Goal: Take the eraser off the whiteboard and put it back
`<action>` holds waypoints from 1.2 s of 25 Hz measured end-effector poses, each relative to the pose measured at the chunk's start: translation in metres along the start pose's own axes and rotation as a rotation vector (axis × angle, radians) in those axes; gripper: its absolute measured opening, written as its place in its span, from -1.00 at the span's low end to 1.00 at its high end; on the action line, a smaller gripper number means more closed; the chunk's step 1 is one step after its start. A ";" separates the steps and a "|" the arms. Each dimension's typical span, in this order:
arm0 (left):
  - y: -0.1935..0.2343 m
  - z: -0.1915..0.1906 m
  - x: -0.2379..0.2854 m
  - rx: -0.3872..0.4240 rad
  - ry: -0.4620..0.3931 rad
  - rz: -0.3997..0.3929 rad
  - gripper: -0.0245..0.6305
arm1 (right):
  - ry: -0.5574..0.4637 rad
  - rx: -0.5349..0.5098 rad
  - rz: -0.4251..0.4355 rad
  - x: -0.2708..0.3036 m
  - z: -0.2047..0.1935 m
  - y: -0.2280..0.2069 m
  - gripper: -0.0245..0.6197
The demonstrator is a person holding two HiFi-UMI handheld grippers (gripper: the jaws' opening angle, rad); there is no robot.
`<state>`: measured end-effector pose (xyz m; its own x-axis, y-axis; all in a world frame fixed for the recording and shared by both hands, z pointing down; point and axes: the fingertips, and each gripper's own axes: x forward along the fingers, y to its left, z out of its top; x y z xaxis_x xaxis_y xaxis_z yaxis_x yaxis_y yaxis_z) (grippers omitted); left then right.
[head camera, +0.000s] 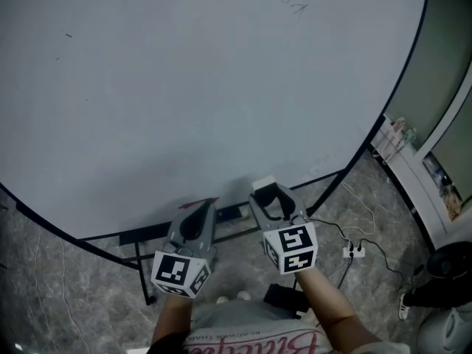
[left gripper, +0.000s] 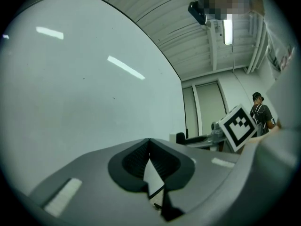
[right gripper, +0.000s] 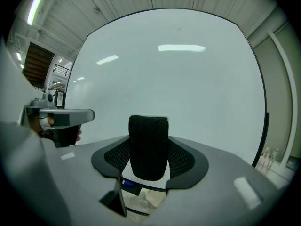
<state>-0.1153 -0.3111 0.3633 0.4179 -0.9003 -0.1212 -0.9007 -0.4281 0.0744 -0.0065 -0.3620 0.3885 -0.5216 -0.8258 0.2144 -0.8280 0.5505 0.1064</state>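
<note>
The right gripper (head camera: pixel 271 195) is clenched on the eraser (head camera: pixel 264 185). Seen along its own jaws, the eraser (right gripper: pixel 148 145) stands upright between them with its dark felt face turned back toward the person. A thin pale edge shows along its far top, and the ribbed pads press on its left and right sides. It is held low in front of the whiteboard (head camera: pixel 184 87), close to the board's bottom edge. I can't tell whether its far end actually touches the surface.

The left gripper (head camera: pixel 205 206) sits just to the left of the right one and a little nearer to the person. Its jaws are closed on each other, tips meeting, with nothing caught between them. It also points at the lower part of the board, so the eraser is off to its right, apart from it.

The board is almost bare (one small scribble (head camera: pixel 297 2) far up on the right). Beneath it runs the black stand frame (head camera: pixel 147 234) over a marbled floor (head camera: pixel 74 301), where a white power strip (head camera: pixel 354 251) lies to the right with cables trailing from it.
</note>
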 end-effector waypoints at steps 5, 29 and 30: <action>0.006 -0.002 0.002 -0.036 0.003 0.004 -0.93 | -0.006 0.007 -0.055 0.033 -0.007 -0.009 -0.20; 0.001 -0.011 0.008 -0.028 0.018 0.011 -0.93 | 0.054 0.009 -0.083 0.082 -0.032 -0.005 -0.17; 0.001 -0.010 0.008 -0.029 0.016 0.012 -0.93 | 0.053 0.007 -0.082 0.082 -0.032 -0.005 -0.17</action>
<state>-0.1116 -0.3198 0.3727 0.4096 -0.9063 -0.1043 -0.9017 -0.4196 0.1041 -0.0387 -0.4287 0.4366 -0.4408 -0.8602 0.2563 -0.8688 0.4806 0.1187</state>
